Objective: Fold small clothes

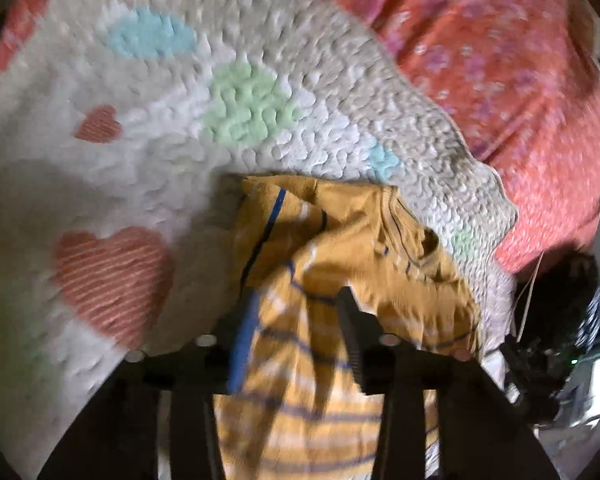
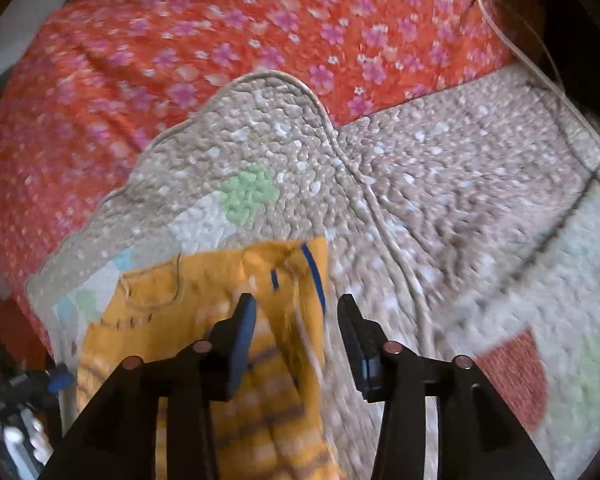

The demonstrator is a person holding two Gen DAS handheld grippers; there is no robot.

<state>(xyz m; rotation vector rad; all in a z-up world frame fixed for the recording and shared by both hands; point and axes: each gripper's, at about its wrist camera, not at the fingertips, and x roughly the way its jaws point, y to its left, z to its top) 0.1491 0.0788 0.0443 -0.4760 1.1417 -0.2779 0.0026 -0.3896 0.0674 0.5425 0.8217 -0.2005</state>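
Note:
A small mustard-yellow garment (image 1: 340, 264) with blue and white stripes lies crumpled on a quilted blanket (image 1: 228, 48). In the left wrist view my left gripper (image 1: 296, 320) has its jaws apart, with the striped cloth bunched between and over the fingers; the frame is blurred, so I cannot tell if it grips. In the right wrist view the same garment (image 2: 220, 300) lies low and left. My right gripper (image 2: 296, 312) is open, its left finger over the cloth's right edge, its right finger over the blanket (image 2: 440, 184).
The blanket has pink hearts (image 1: 112, 280), green and blue patches, and lies over an orange floral bedsheet (image 2: 220, 32). A thin cord (image 2: 540, 68) runs along the right. Dark equipment (image 1: 556, 328) sits at the bed's edge.

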